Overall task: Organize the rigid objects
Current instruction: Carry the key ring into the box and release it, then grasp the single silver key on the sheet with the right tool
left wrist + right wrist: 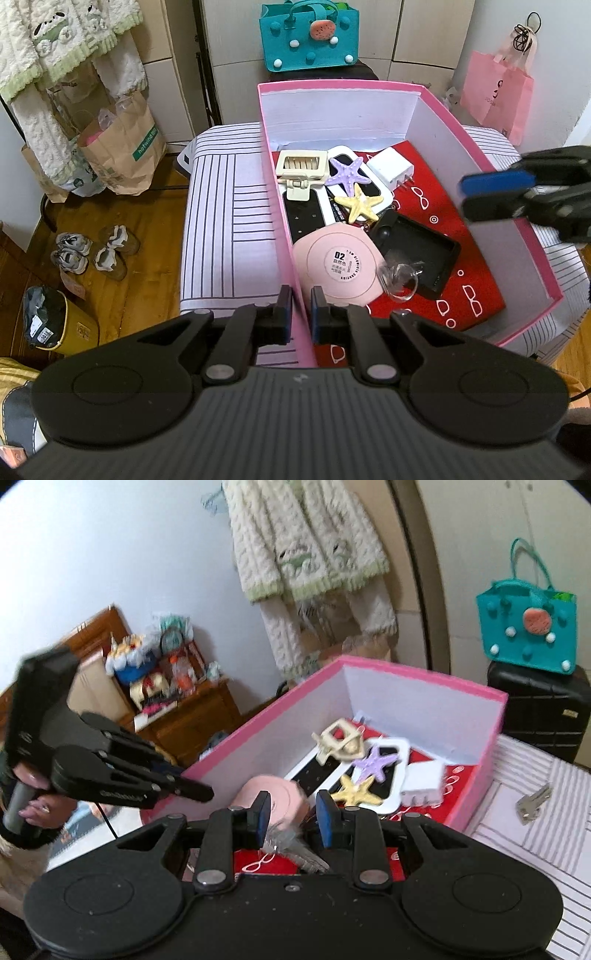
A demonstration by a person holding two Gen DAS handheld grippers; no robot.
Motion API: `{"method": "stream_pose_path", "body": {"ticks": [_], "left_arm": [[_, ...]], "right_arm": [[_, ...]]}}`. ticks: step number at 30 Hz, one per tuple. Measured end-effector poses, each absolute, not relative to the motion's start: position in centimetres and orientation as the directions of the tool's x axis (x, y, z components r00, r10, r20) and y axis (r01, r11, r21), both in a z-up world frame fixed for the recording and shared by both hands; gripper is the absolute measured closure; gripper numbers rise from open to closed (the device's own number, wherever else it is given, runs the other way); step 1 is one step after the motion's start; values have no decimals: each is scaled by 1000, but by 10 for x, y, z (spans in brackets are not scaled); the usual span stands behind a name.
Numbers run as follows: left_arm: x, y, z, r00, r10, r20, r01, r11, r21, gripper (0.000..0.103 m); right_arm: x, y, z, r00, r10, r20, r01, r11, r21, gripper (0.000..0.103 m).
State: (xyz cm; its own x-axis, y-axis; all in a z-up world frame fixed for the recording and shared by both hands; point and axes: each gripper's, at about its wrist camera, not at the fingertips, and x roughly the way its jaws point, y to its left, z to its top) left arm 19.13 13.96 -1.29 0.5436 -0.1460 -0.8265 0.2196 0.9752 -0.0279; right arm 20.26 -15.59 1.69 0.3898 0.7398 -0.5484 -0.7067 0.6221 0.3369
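A pink box (439, 122) stands on a striped cushion (229, 206). It holds a cream hair claw (302, 168), purple starfish (349, 172), yellow starfish (361, 207), white charger (391, 166), pink round case (334, 264), black tray (417, 251) and a clear ring (399, 280). My left gripper (300, 314) is shut on the box's left wall near the front. My right gripper (291, 816) is open above the box, with grey keys (295, 845) blurred between its fingers. It shows at the right in the left wrist view (498, 195). A single key (533, 803) lies on the cushion beside the box.
A teal felt bag (308, 37) sits on a black suitcase (539, 712) behind the box. Paper bags (122, 144) and shoes (92, 251) are on the wooden floor at left. A pink bag (495, 96) hangs at right. A wooden cabinet (184, 712) is cluttered.
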Motion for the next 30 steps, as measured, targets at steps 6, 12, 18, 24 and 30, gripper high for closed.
{"method": "stream_pose_path", "body": {"ticks": [6,12,18,24,30], "left_arm": [[191,140,-13,546,-143,-825,222,975,-23,93],[190,136,-12,549,-137,-824,225,974,-12,93],[189,134,-12,553,-134,-822,224,974,-8,92],[189,133,-11,554,-134,-821,221,975,-10,92],[189,133,-11,554,-133,-822,225,974,-5,92]], "right_arm": [[196,-207,26,502,694,-516,-632,701,329,69],[200,-259,12,593,581,-558,-499,809,312,67],[206,-286,-14,664,412,-623,-394,902,177,64],[225,-294,-39,686,351,-638,-376,921,102,59],[250,-282,-65,647,387,-656,-427,898,109,55]]}}
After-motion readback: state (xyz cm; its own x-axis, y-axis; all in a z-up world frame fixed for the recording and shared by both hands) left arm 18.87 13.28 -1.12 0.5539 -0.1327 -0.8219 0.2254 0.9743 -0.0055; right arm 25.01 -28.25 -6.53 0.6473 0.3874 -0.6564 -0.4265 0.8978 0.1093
